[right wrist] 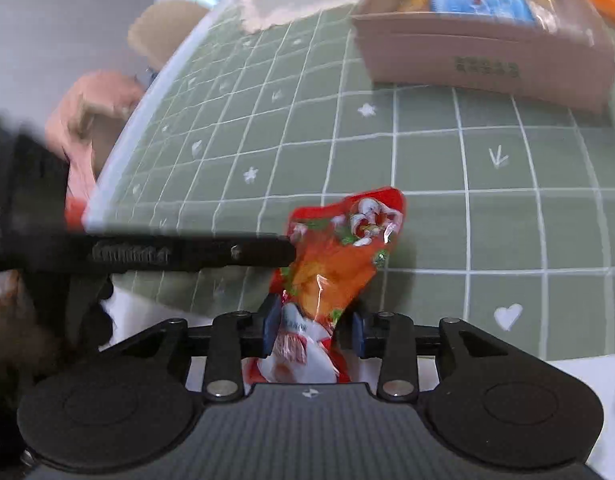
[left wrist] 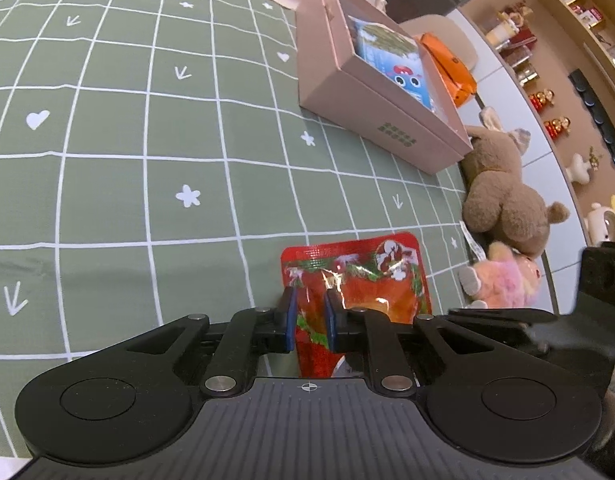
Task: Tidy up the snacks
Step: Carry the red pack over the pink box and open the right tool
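A red snack packet [left wrist: 367, 276] lies at the near edge of the green checked tablecloth [left wrist: 147, 160]. My left gripper [left wrist: 311, 312] is shut on its near left part, blue pads pinching the foil. In the right wrist view the same red packet [right wrist: 339, 256] is lifted and crumpled, its lower end between the pads of my right gripper [right wrist: 313, 330]. Those jaws stand apart, with a gap between the right pad and the foil. The left gripper's fingers [right wrist: 267, 252] reach in from the left onto the packet's edge.
A pink open box [left wrist: 371, 120] stands further back, holding a blue snack packet [left wrist: 391, 56]; an orange packet [left wrist: 447, 64] lies behind it. A brown plush toy [left wrist: 503, 192] and a pink plush toy [left wrist: 503, 280] sit at the table's right edge. Shelves [left wrist: 567, 80] stand beyond.
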Demonstrator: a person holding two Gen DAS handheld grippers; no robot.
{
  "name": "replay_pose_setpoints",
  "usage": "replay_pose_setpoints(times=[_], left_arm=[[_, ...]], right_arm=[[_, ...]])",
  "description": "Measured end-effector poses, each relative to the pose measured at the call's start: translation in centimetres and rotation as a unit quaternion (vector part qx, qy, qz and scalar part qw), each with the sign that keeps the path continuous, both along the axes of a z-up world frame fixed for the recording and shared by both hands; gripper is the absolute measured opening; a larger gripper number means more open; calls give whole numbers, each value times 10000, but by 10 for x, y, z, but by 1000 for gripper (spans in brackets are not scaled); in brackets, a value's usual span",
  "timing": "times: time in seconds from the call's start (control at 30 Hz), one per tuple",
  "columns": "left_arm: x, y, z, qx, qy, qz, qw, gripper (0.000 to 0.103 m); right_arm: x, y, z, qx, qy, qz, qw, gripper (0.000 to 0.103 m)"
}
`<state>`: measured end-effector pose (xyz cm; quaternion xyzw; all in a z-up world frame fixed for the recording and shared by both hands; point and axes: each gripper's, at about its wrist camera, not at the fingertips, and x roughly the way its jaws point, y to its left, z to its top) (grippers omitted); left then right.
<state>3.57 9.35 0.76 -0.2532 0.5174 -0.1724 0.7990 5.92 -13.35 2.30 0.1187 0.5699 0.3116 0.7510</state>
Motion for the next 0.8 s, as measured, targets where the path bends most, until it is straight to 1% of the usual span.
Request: replay_pose_setpoints(times=[0.03,0.07,0.1,0.13,0.17,0.23,0.27,0.3,0.4,0.43,0.47,0.5,0.57,0.63,0.7,0.73,0.8], left_arm=[[0,0,0,-15,1,3,10000,17],[0,1,-1,-31,1,9,10000,17],[0,2,-1,-51,16,27,10000,14],[0,4,-2,-78,34,44,10000,13],[0,6,-4,-136,54,62,9999,13],[1,9,-6,-247,115,106,9996,10],[1,11,-6,-258,130,106,9995,10],[1,11,-6,-262,130,95,9995,10],[0,11,-6,-266,125,69,9995,10],[0,11,-6,-288,137,95,9994,10],[-1,12,-6,-300,153,136,9993,10],[-2,14,-5,-287,148,193,9993,10],[-5,19,-1,-222,95,316,9992,11],[-9,26,6,-240,2,460,9987,11],[-12,37,14,-277,-108,636,9975,12],[-13,41,17,-279,-151,709,9970,11],[-13,50,24,-271,-232,845,9958,11]], right_arm=[[2,-3,0,204,123,-95,9997,40],[0,-4,4,377,111,-67,9992,40],[-4,-3,8,481,57,27,9988,40],[-8,1,14,504,-42,191,9985,40],[-15,8,21,454,-192,393,9980,43],[-25,24,29,160,-477,695,9963,44],[-26,31,29,-27,-546,768,9955,44],[-26,38,27,-216,-555,793,9951,44],[-15,48,10,-596,-416,618,9954,44],[-14,48,9,-564,-443,557,9959,42],[-13,47,10,-524,-414,597,9960,32],[-13,45,10,-482,-344,621,9963,32],[-12,36,13,-266,-196,583,9978,26],[-9,20,17,-12,13,446,9990,22],[-3,2,26,246,134,172,9995,22],[3,-6,31,356,127,29,9993,21],[14,-28,51,666,40,-273,9974,21]])
